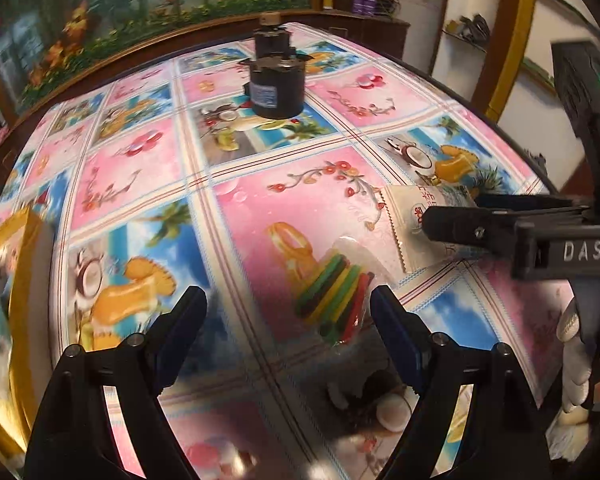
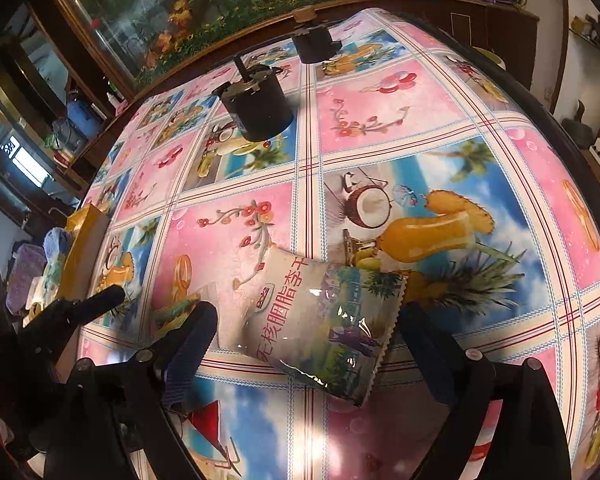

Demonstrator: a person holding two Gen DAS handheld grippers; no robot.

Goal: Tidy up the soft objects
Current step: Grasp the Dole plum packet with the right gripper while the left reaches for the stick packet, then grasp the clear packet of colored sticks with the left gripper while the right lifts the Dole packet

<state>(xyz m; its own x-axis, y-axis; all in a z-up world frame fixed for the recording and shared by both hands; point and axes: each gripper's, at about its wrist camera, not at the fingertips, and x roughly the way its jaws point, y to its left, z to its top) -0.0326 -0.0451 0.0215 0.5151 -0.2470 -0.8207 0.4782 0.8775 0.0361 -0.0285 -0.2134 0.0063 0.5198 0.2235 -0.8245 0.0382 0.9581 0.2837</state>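
- The table (image 2: 380, 92), under a glossy cloth of pink and blue squares, carries everything in sight; two dark cylindrical units stand well back, apart from the work.
- A yellow box (image 2: 85, 240) sits at the table's left edge with soft items in and beside it; I judge it the place where things are gathered, though nothing confirms this.
- The snack bag (image 2: 320, 328), a puffy sealed pouch, lies flat on the cloth between the fingers of the right gripper (image 2: 306, 344). Its jaws are open and straddle the bag, and whether the pads touch it I cannot tell.
- To grip well, close across the bag's full middle rather than on the thin serrated seal, and squeeze gently so the air-filled pouch does not slip out or burst.
- The clear pack of coloured strips (image 1: 336, 288) lies just beside the bag, towards the box.
- The left gripper (image 1: 288, 308) hangs above that pack with jaws open and empty. It should stay clear of the right gripper's path, since the two tools are close.
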